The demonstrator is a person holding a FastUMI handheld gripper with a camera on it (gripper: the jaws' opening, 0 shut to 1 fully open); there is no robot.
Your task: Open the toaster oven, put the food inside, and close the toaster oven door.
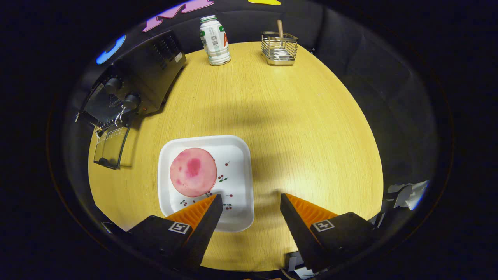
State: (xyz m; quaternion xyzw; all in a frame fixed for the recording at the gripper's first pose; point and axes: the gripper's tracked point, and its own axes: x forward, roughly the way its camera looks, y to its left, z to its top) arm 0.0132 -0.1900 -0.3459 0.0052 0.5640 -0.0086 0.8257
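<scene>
A round pink slice of food [193, 172] lies on a white square plate [237, 182] with small cherry prints, just ahead of my left finger. My gripper [251, 196] is open above the wooden table [295, 128], with nothing between its fingers; the left fingertip overlaps the plate's near edge. The black toaster oven [140, 83] stands beyond the plate on the left side of the table, two knobs on its front. Its glass door [111, 146] is folded down open, resting flat on the table.
A white bottle [214, 40] with a green cap stands at the far side of the table. To its right sits a wire basket [279, 48] holding a wooden-handled utensil. Dark cloth walls surround the table.
</scene>
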